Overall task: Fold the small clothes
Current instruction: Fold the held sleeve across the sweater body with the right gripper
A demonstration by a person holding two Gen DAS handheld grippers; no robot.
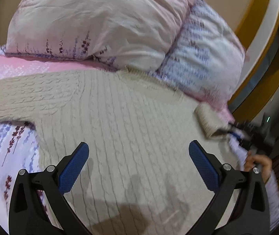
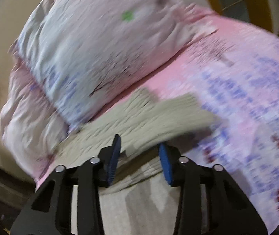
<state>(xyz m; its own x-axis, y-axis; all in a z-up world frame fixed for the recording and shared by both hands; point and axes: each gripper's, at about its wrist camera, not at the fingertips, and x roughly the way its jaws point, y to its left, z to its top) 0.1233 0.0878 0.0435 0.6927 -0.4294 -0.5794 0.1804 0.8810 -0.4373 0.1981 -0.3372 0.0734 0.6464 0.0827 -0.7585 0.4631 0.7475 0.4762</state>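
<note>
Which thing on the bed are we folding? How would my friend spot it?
Look at the bed with the pink flowery sheet. Just in front of the big pale pillows lies the beige sweater, spread flat. It is the only plain, knitted thing there, with ropey cable lines instead of printed flowers.

Right wrist view: heavy motion blur throughout. Knit pattern of the beige sweater (image 2: 149, 113) smears into streaks; print on the bedsheet (image 2: 256, 98) unreadable. Sweater's near part hidden behind the right gripper (image 2: 139, 156) body and cut by the bottom edge; fold of fabric between the pads (image 2: 166, 166), contact not resolvable.

Left wrist view: right third blurred. Right gripper (image 1: 247, 135) at the bed's right edge appears only as a dark smear at the sweater cuff (image 1: 210, 121); jaw state indeterminate. Hand (image 1: 256, 162) partly hidden behind the left gripper's arm. Sweater sleeve (image 1: 12, 98) cut by the left edge. Pillows (image 1: 100, 19) cropped at the top.
</note>
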